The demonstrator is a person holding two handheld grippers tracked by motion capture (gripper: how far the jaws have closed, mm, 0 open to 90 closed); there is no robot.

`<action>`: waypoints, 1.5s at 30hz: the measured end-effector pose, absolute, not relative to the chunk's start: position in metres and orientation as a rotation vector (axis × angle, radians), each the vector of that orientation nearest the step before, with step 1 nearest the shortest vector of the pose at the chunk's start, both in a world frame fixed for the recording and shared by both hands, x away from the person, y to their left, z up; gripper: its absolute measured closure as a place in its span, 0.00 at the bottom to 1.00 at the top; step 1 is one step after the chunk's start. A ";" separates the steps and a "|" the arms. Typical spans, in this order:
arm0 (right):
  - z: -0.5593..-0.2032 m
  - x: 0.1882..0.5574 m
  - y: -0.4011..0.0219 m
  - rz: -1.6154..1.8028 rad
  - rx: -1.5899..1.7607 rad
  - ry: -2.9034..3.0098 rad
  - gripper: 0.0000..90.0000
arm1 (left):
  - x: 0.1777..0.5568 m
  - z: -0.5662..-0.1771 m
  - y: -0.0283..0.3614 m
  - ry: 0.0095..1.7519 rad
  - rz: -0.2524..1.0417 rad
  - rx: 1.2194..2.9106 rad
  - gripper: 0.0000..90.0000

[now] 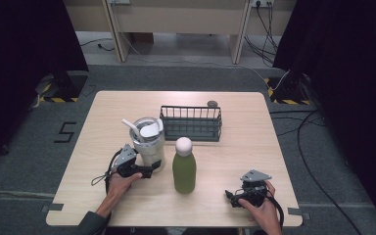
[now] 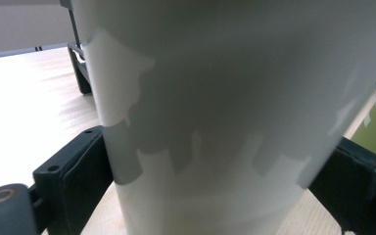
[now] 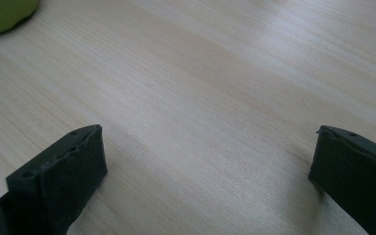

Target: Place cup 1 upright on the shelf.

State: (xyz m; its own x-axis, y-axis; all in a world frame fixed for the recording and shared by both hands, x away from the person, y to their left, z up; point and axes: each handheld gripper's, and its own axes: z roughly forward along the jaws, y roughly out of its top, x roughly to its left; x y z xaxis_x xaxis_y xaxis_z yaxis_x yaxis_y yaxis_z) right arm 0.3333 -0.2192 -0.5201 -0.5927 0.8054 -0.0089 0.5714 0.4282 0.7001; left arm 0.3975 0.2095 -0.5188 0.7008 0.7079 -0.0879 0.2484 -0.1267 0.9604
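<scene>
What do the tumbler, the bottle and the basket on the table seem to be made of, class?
Tumbler: probably coated metal, with a smooth cream wall and a shiny silver rim. Bottle: matte green body, metal or plastic, cannot tell; white rounded cap. Basket: dark metal wire, judging by its thin open bars.

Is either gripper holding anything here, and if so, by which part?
The left gripper clamps the white tumbler low on its body, one jaw on each side. The right gripper is open over bare table, holding nothing.

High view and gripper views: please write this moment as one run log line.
left gripper: shut on white tumbler | right gripper: open, empty | green bottle: upright, untouched | wire basket: behind
</scene>
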 end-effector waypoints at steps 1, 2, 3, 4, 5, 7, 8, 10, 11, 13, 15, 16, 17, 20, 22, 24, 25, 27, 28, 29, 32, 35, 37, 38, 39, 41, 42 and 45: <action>-0.520 0.333 -0.219 0.951 1.181 2.344 0.00 | 0.398 -0.519 0.209 0.774 0.471 1.692 0.09; -0.520 0.333 -0.219 0.951 1.181 2.344 0.00 | 0.399 -0.519 0.208 0.775 0.471 1.689 0.09; -0.520 0.333 -0.219 0.951 1.181 2.344 0.00 | 0.399 -0.519 0.208 0.777 0.468 1.683 0.09; -0.520 0.333 -0.219 0.951 1.181 2.344 0.00 | 0.400 -0.519 0.207 0.778 0.467 1.679 0.09; -0.520 0.333 -0.219 0.951 1.181 2.344 0.00 | 0.400 -0.519 0.207 0.779 0.466 1.675 0.09; -0.520 0.333 -0.219 0.952 1.182 2.345 0.00 | 0.401 -0.519 0.206 0.781 0.464 1.665 0.08; -0.520 0.333 -0.219 0.952 1.182 2.345 0.00 | 0.402 -0.519 0.206 0.779 0.465 1.663 0.08; -0.520 0.333 -0.219 0.952 1.180 2.345 0.00 | 0.402 -0.519 0.205 0.777 0.466 1.659 0.09; -0.520 0.333 -0.219 0.952 1.180 2.345 0.00 | 0.403 -0.519 0.205 0.777 0.466 1.656 0.08; -0.520 0.333 -0.219 0.952 1.179 2.345 0.00 | 0.403 -0.519 0.204 0.776 0.466 1.651 0.09; -0.520 0.333 -0.219 0.952 1.178 2.346 0.00 | 0.403 -0.519 0.204 0.777 0.469 1.646 0.09; -0.520 0.333 -0.219 0.953 1.179 2.346 0.00 | 0.403 -0.519 0.204 0.769 0.476 1.648 0.09; -0.520 0.333 -0.219 0.953 1.179 2.346 0.00 | 0.403 -0.519 0.204 0.769 0.476 1.648 0.10; -0.520 0.333 -0.219 0.952 1.179 2.347 0.00 | 0.403 -0.519 0.204 0.751 0.485 1.653 0.10; -0.520 0.333 -0.219 0.952 1.177 2.349 0.00 | 0.403 -0.519 0.205 0.741 0.496 1.655 0.11; -0.520 0.333 -0.219 0.952 1.177 2.349 0.00 | 0.403 -0.519 0.205 0.733 0.500 1.658 0.11; -0.520 0.333 -0.219 0.952 1.177 2.349 0.00 | 0.404 -0.519 0.205 0.729 0.499 1.660 0.11; -0.520 0.333 -0.219 0.952 1.174 2.350 0.00 | 0.405 -0.518 0.206 0.724 0.493 1.670 0.11; -0.520 0.333 -0.219 0.952 1.174 2.350 0.00 | 0.405 -0.518 0.206 0.722 0.493 1.675 0.11; -0.520 0.333 -0.219 0.953 1.174 2.350 0.00 | 0.405 -0.517 0.205 0.720 0.497 1.677 0.11; -0.520 0.333 -0.219 0.952 1.174 2.350 0.00 | 0.406 -0.515 0.204 0.698 0.507 1.697 0.11; -0.520 0.333 -0.219 0.953 1.175 2.350 0.00 | 0.405 -0.511 0.203 0.685 0.482 1.693 0.12; -0.520 0.333 -0.219 0.953 1.175 2.350 0.00 | 0.405 -0.509 0.203 0.687 0.467 1.683 0.12; -0.520 0.333 -0.219 0.953 1.174 2.350 0.00 | 0.405 -0.506 0.203 0.688 0.470 1.682 0.12; -0.520 0.333 -0.219 0.953 1.174 2.350 0.00 | 0.405 -0.505 0.203 0.687 0.475 1.685 0.12; -0.520 0.333 -0.219 0.953 1.174 2.351 0.00 | 0.406 -0.499 0.205 0.688 0.476 1.681 0.12; -0.520 0.333 -0.219 0.953 1.174 2.351 0.00 | 0.406 -0.499 0.205 0.688 0.476 1.681 0.12; -0.520 0.333 -0.219 0.953 1.174 2.351 0.00 | 0.406 -0.491 0.206 0.692 0.457 1.673 0.12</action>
